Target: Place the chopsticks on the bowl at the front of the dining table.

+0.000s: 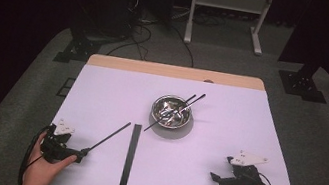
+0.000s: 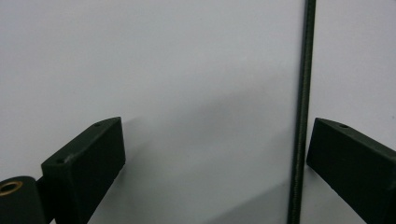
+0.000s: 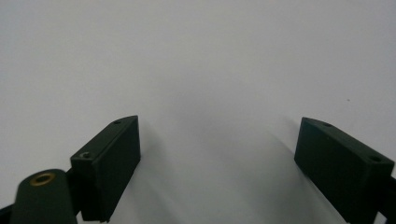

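Left gripper (image 1: 83, 152), jaws spread, had a thin black rod (image 2: 301, 116) just inside one jaw, near-left of the steel bowl (image 1: 172, 112). Right gripper (image 1: 213, 176) sat spread over bare table (image 1: 227, 128), near-right of the bowl.

From here I see open white tabletop (image 1: 226, 133) ahead of my right gripper (image 1: 217, 178) up to the shiny round metal bowl (image 1: 172, 112), while the thin black rod (image 1: 108, 137) lying between my left gripper (image 1: 78, 155) jaws and the flat black strip (image 1: 130, 160) beside it bar the left-centre lane.
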{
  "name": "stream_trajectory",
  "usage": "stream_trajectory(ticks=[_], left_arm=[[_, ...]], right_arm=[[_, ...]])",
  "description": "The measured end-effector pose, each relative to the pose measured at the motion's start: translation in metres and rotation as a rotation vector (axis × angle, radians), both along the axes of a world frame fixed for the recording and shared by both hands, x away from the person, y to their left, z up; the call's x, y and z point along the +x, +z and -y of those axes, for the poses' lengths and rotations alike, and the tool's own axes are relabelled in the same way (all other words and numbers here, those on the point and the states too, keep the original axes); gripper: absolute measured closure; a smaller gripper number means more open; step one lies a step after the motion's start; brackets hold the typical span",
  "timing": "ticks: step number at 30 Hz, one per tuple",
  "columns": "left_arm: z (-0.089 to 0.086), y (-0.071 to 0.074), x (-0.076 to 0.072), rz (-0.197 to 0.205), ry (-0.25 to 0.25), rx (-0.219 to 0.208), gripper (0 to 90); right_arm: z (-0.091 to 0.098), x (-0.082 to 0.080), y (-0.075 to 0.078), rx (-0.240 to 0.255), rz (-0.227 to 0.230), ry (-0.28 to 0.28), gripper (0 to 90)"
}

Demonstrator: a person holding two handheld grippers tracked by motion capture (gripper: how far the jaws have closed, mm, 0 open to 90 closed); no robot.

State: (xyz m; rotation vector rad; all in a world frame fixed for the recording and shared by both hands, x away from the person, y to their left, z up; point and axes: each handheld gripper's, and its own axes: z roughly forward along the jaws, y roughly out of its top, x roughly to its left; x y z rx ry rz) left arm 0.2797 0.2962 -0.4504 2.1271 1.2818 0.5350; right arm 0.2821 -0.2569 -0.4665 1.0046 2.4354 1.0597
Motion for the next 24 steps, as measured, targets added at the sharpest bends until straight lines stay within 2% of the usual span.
stream_trajectory(ticks=[9, 24], left_arm=[[0.009, 0.004, 0.001, 0.006, -0.028, -0.032, 3.6], [0.034, 0.008, 0.022, 0.01, -0.086, -0.042, 3.6]], right_arm=[[0.0, 0.0, 0.0, 0.0, -0.001, -0.001, 12.6], [0.0, 0.0, 0.0, 0.0, -0.001, -0.001, 12.6]])
